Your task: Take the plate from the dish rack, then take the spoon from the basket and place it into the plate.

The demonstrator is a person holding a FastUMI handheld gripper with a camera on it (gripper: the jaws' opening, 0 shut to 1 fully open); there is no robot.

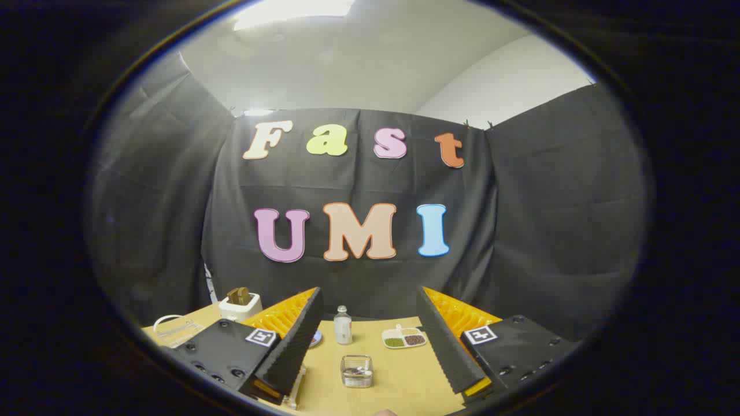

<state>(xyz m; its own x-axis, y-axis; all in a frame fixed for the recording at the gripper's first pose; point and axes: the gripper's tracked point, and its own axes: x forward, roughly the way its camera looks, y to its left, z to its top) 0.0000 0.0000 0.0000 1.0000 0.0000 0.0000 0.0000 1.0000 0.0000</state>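
Gripper view: the claw (370, 341) is released, its two fingers (292, 346) spread wide apart with nothing between them but open bench (404, 381). Each finger's base carries a small square black-and-white marker; no writing on them can be read.

In the gap between the fingers, low in the centre of the frame, a small clear wire-rimmed basket (356, 371) stands on the bench with metal cutlery inside; the spoon cannot be told apart from the rest. Just beyond the basket, a small clear bottle (343, 325) with a pale cap stands upright; its label is too small to read. To the right of the bottle, close to the right finger, lies a white divided dish (404, 338) holding green and brown contents in separate compartments.

At the lower left of the frame, beyond the left finger's base, a white toaster (240, 305) stands with brown slices poking up from it. Further left sits a pale wire rack (173, 328), partly cut off; whether a plate stands in it cannot be told. A bit of a blue round object (315, 338) peeks out beside the left finger.
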